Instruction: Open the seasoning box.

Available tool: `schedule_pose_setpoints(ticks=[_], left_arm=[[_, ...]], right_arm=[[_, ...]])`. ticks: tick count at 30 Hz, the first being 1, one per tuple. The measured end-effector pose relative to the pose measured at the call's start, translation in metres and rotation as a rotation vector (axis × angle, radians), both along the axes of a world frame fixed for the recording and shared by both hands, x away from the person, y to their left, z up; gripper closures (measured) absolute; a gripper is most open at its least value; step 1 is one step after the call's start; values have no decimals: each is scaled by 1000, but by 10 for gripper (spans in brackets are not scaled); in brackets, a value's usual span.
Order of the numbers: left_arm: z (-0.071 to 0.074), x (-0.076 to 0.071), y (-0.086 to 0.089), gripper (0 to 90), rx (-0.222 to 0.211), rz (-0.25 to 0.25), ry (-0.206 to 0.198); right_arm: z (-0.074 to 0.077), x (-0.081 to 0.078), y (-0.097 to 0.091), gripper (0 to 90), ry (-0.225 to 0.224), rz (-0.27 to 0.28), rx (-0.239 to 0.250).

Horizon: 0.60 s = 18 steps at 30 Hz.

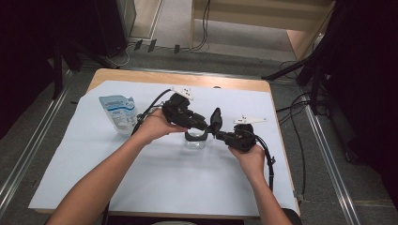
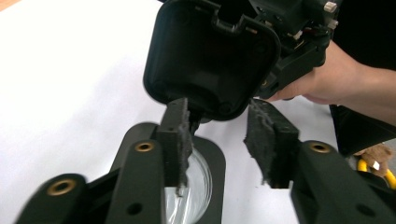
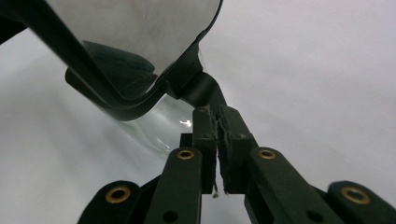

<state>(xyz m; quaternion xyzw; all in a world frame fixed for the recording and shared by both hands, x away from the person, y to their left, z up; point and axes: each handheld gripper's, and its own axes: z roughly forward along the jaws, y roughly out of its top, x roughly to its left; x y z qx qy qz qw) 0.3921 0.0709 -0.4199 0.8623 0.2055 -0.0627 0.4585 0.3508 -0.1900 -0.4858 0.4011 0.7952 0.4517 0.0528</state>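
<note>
Clear container (image 1: 196,140) with black rim, mid-surface (image 1: 155,187); its hinged black lid (image 1: 216,119) stands raised. Right gripper (image 1: 220,134) fingers clenched on lid tab; left gripper (image 1: 202,125) fingers released. Pouch (image 1: 118,112) print probably blue, unreadable.

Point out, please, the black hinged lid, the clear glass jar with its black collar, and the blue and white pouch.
black hinged lid (image 2: 210,56), left gripper view, on its hollow inner face.
clear glass jar (image 1: 196,141), high view, on its glass wall below the collar.
blue and white pouch (image 1: 118,112), high view, on its printed front.
</note>
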Motion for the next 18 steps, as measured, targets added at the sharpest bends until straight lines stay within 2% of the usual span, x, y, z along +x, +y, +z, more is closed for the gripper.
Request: schedule_pose_setpoints(ticks=[8,9,11,16,18], left_arm=[[-2,-10,18,455,6,22,9],[-2,-10,18,449,6,22,9],[-2,-14,23,484,0,19,-23],[-5,-19,32,480,-9,33,-30],[-6,-21,38,462,-16,41,-21]], right_arm=[[-1,-10,-4,808,-9,10,-4],[-1,-10,-4,808,-9,10,-4],[-1,-14,-5,786,-13,14,-3],[1,-22,-5,751,-22,29,-13],[1,-25,-4,739,-28,37,-11]])
